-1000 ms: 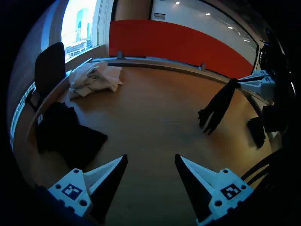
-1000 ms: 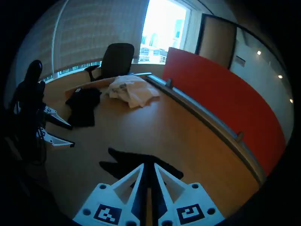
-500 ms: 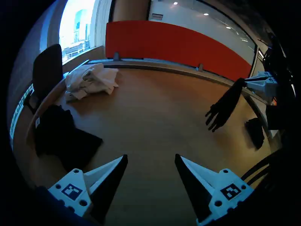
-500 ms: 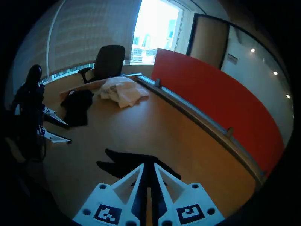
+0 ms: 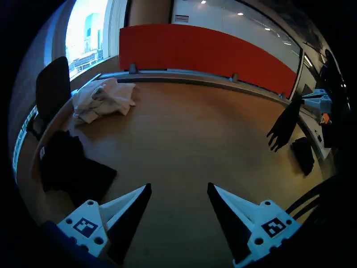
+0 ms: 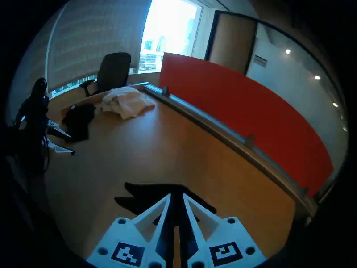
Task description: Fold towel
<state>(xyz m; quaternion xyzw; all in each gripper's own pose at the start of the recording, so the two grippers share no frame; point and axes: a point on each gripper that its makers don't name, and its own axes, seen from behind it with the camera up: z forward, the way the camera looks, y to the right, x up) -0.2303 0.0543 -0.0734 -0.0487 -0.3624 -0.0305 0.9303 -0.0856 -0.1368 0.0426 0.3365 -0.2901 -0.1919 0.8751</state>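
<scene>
A black towel (image 5: 283,127) hangs limp above the wooden table (image 5: 192,129) at the right of the left gripper view, pinched at its top by my right gripper (image 5: 305,101). In the right gripper view the same towel (image 6: 149,199) spreads out just beyond the closed fingertips of the right gripper (image 6: 176,196). My left gripper (image 5: 178,185) stands open over bare table with nothing between its fingers. In the right gripper view the left gripper (image 6: 70,144) sits far left, held by a dark-sleeved hand.
A crumpled white cloth pile (image 5: 101,97) lies at the table's far left corner. A black cloth heap (image 5: 67,166) lies near the left edge and a small dark item (image 5: 304,154) at the right. A red partition (image 5: 201,48) lines the far edge; an office chair (image 5: 50,87) stands behind.
The right gripper has carried the hanging black towel farther right and higher in the left gripper view. The left gripper stays open and has turned slightly right.
</scene>
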